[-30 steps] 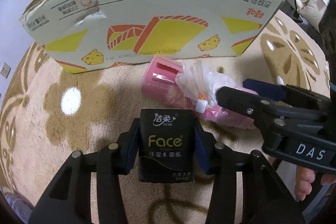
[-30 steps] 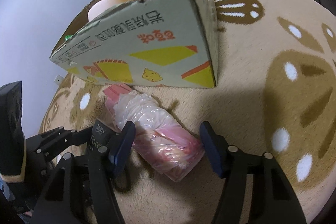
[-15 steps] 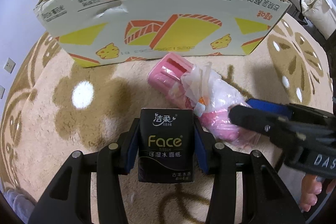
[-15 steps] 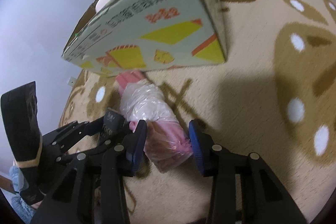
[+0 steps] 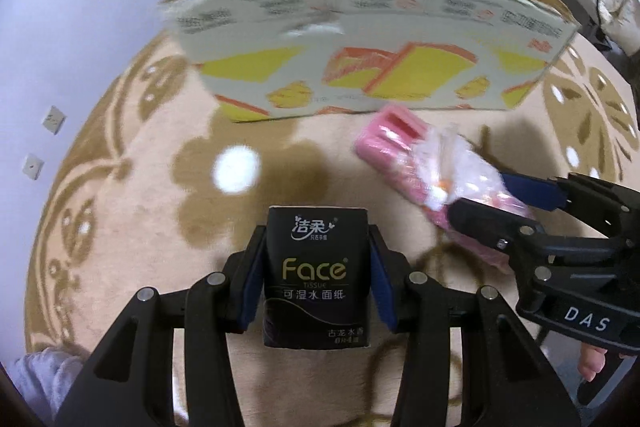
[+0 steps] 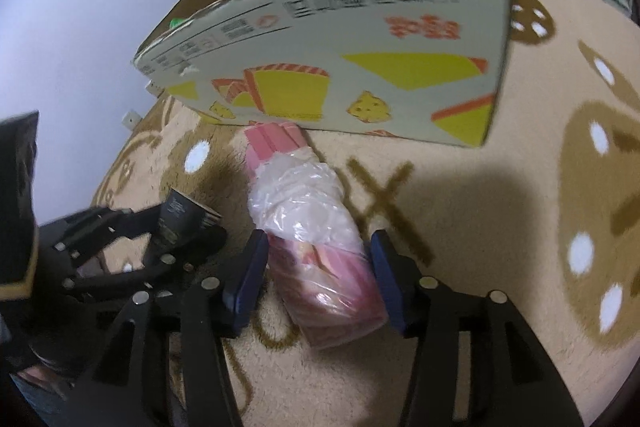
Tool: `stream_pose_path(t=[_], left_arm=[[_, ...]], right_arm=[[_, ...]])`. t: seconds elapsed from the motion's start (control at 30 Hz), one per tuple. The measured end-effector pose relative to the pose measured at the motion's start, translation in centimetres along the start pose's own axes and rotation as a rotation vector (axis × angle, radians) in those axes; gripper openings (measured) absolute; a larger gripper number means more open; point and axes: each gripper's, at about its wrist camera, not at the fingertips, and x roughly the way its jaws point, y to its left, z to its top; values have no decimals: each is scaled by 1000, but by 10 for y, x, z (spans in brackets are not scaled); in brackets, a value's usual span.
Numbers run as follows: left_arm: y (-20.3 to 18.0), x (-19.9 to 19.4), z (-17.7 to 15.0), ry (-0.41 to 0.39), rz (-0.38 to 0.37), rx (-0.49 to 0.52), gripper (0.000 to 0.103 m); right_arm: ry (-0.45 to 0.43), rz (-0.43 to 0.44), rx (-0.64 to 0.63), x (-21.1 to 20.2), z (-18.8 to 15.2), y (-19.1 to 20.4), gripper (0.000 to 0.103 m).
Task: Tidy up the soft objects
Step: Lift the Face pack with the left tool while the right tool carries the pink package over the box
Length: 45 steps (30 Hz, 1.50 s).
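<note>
Black and glossy, the tissue pack (image 5: pixel 316 275) is sitting clamped between the blue pads of the left gripper (image 5: pixel 316 281), carried above the patterned rug (image 5: pixel 120 211) and facing the cardboard box (image 5: pixel 372 67). The step in hand looks like the pick-up of a second soft item: the right gripper (image 6: pixel 318 277) is straddling the near end of the pink plastic-wrapped bundle (image 6: pixel 308 227), which is lying on the rug with its far end just at the foot of the box wall. Its jaws are opening at this moment, the bundle between them (whether the pads are truly pressing on the wrap, I cannot tell).

Next, I judge, the right jaws need to bite firmly on the slippery wrap, then both loads need lifting over the box's front wall to join the pink and yellow things inside.

Compared with a second ago, the left gripper is riding higher, so the box interior is now showing, and the right gripper has advanced around the bundle.
</note>
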Motion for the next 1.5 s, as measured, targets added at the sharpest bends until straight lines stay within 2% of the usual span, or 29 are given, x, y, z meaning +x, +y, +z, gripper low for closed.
stream_pose_path(t=[0.2,0.37,0.4,0.47,0.67,0.87,1.03,1.2,1.5], left_arm=[[10,-13,7,-32,16,-20,45],[15,-22,13,-68,37,-30,45],[15,-23,14,-74,34,-34,45],[16,-28,16,-89,26,-40,45],[19,-48,17,-149,21,-42,45],[21,-73,18,-217,67,-25,45],[28,-84,20,-261,59,-29,45],[30,-96,22,-316,17,-39,45],[39,-108,25,-343,3,-73,45]], right_arm=[[-10,-18,-39,8,3,9,58],[0,-115,-159,19,-3,27,62],[-2,-131,-170,20,-3,29,58],[-9,-150,-182,19,-4,30,56],[-47,-82,-144,3,-3,30,49],[-165,-75,-146,-34,-4,41,48],[-247,-81,-141,-64,-9,49,48],[-326,-78,-139,-88,-10,55,48],[-368,-75,-153,-96,-10,74,48]])
